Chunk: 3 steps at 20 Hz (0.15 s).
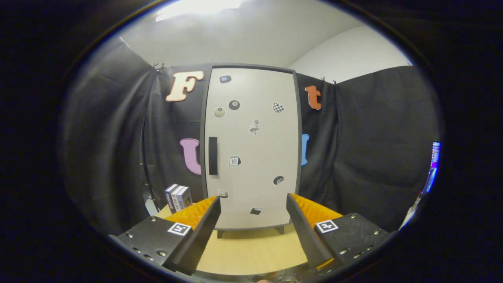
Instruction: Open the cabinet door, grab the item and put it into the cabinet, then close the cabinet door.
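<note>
My claw [253, 204] is spread wide, holding nothing. One cabinet [251, 149] stands mid-frame on the table [247, 251], its single door shut, one dark handle [212, 155] at left. Three boxes [178, 198] stand lower left of the cabinet.

Black cloth [373, 137] hangs all around as the booth's wall, a white ceiling [251, 39] above it with a bright light panel [196, 8] glowing overhead, and a pale wooden table [251, 251] stretches below.
</note>
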Available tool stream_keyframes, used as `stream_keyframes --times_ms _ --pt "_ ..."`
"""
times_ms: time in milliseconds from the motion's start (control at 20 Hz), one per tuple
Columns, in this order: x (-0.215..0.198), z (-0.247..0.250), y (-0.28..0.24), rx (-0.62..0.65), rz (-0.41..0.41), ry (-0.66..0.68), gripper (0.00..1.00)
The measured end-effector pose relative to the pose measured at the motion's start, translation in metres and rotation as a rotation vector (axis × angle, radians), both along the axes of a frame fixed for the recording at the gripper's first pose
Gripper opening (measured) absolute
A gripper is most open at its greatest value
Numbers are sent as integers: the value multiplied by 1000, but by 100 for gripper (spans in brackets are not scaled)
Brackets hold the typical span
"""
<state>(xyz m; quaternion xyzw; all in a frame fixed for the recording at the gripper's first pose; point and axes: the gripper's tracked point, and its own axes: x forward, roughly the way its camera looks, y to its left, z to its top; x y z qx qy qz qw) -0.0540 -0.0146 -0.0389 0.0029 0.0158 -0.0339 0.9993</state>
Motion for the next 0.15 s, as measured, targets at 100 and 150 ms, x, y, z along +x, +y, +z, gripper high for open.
stream_keyframes --times_ms 100,150 --pt "2 -1 1 -2 0 2 99" --pt "2 -1 2 -3 0 4 99"
